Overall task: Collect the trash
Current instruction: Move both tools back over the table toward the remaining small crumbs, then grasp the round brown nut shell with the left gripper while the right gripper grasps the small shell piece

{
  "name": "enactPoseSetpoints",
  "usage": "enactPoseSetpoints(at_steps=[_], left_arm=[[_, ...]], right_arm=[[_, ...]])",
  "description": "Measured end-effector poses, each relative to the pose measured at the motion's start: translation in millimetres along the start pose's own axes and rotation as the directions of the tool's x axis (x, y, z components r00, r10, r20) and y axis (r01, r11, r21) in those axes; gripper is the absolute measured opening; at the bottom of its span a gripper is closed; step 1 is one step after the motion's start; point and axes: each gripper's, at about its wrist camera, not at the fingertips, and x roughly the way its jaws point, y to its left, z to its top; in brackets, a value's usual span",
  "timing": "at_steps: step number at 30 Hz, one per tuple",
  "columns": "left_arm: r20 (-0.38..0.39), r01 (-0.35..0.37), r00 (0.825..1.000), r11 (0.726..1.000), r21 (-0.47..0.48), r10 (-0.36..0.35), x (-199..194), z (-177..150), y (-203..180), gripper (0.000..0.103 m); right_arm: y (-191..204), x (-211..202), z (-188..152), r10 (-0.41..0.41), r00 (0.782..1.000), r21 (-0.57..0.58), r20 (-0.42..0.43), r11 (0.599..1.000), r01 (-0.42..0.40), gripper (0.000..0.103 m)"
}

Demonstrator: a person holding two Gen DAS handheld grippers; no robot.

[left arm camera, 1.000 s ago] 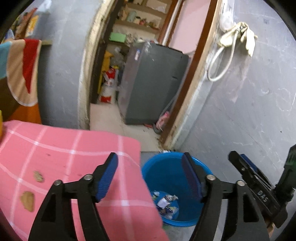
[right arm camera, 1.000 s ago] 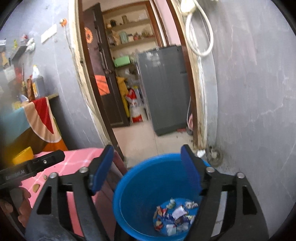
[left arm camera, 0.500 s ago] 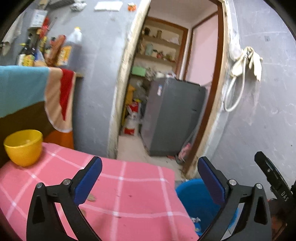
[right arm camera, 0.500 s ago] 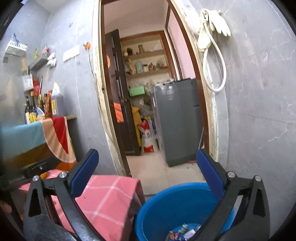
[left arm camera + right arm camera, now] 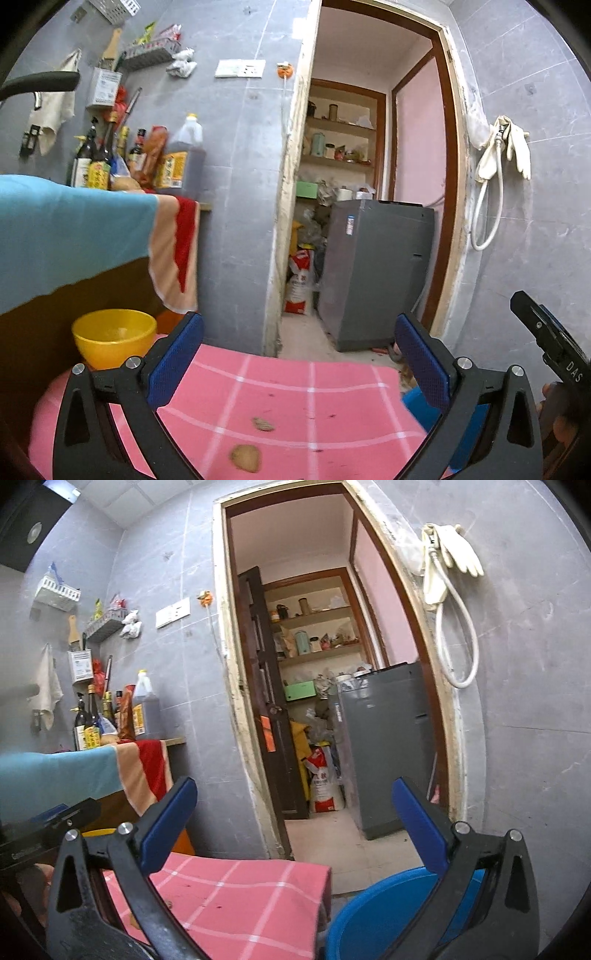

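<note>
Both claws stand spread wide with nothing between the pads: the left gripper (image 5: 299,354) hangs over the pink checked cloth (image 5: 295,391), the right gripper (image 5: 291,812) points level toward the doorway with the blue bin (image 5: 373,919) just below its right finger; the trash left to collect appears to be two brownish scraps (image 5: 245,458) lying on the cloth near the left claw's base, the smaller one (image 5: 263,424) a little farther on. The likely slip is a pinch that gathers cloth along with a scrap, since both lie flat on soft fabric; a tug could then drag the cloth and shift the yellow bowl (image 5: 114,336) at its far left edge. The bin shows only as a sliver beside the cloth in the left view, so a carry could drop short onto the floor; the two claws sit near each other and could knock together.
</note>
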Motion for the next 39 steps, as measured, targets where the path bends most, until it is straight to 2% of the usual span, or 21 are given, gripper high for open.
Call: enactPoseSetpoints(at_steps=[8, 16, 20, 27, 32, 34, 39], left_arm=[[-0.005, -0.076, 0.997, 0.997, 0.004, 0.076, -10.5, -8.7, 32.5, 0.101], [-0.037, -0.116, 0.993, 0.993, -0.005, 0.116, -15.1, -30.4, 57.9, 0.101], [-0.064, -0.124, 0.99, 0.992, -0.009, 0.123, -12.9, -38.3, 66.2, 0.101], [-0.168, -0.081, 0.983, 0.997, 0.003, 0.08, -2.3, -52.3, 75.7, 0.101], [-0.27, -0.044, 0.962, 0.999, 0.013, 0.045, 12.7, -64.3, 79.8, 0.1], [-0.313, -0.019, 0.95, 1.0, 0.0, 0.018, 18.7, -69.5, 80.8, 0.097], [-0.431, 0.047, 0.901, 0.999, -0.021, -0.051, 37.4, -81.0, 78.4, 0.073]], right_arm=[[34.7, 16.2, -7.8, 0.061, 0.998, -0.023, -0.033, 0.998, -0.062, 0.103], [59.4, 35.6, -22.6, 0.111, 0.989, -0.033, -0.095, 0.993, -0.114, 0.103], [68.1, 43.8, -30.5, 0.131, 0.982, -0.048, -0.133, 0.989, -0.138, 0.103], [83.8, 66.4, -47.7, 0.177, 0.951, -0.089, -0.254, 0.975, -0.206, 0.103], [91.2, 85.1, -62.1, 0.185, 0.922, -0.106, -0.339, 0.967, -0.233, 0.103], [94.1, 94.4, -68.6, 0.188, 0.9, -0.11, -0.392, 0.962, -0.249, 0.103], [97.6, 110.1, -78.3, 0.195, 0.852, -0.108, -0.486, 0.954, -0.28, 0.103]])
